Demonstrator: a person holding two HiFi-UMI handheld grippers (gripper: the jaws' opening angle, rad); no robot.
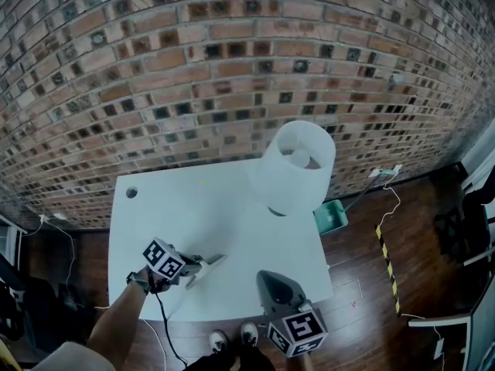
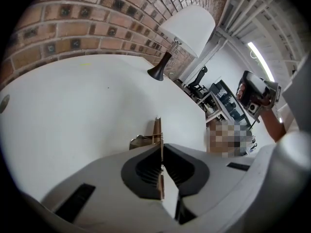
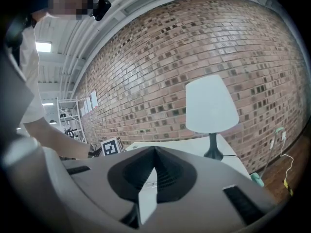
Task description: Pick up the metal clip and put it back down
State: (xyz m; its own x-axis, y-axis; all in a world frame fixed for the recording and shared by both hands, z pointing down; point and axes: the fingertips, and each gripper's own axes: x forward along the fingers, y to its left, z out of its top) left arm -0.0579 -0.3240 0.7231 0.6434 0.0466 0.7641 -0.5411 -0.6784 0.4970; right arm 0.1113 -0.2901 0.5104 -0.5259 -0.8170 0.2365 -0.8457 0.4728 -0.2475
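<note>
**A:** Where is the metal clip (image 2: 157,129)?

**B:** Pinched in the left gripper (image 2: 161,152), near the white counter's (image 2: 73,106) front edge.

**A:** What's left?

**B:** The grasp looks done. Lifting clear and setting it down remain. The right gripper (image 3: 154,152) is closed on nothing.

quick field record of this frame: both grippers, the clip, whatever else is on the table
left gripper: shut on the metal clip, which sticks out past the tips
clip lift: cannot tell whether it is clear of the table
right gripper: shut, empty, over the table's near edge
other: white lamp at the table's far right
</note>
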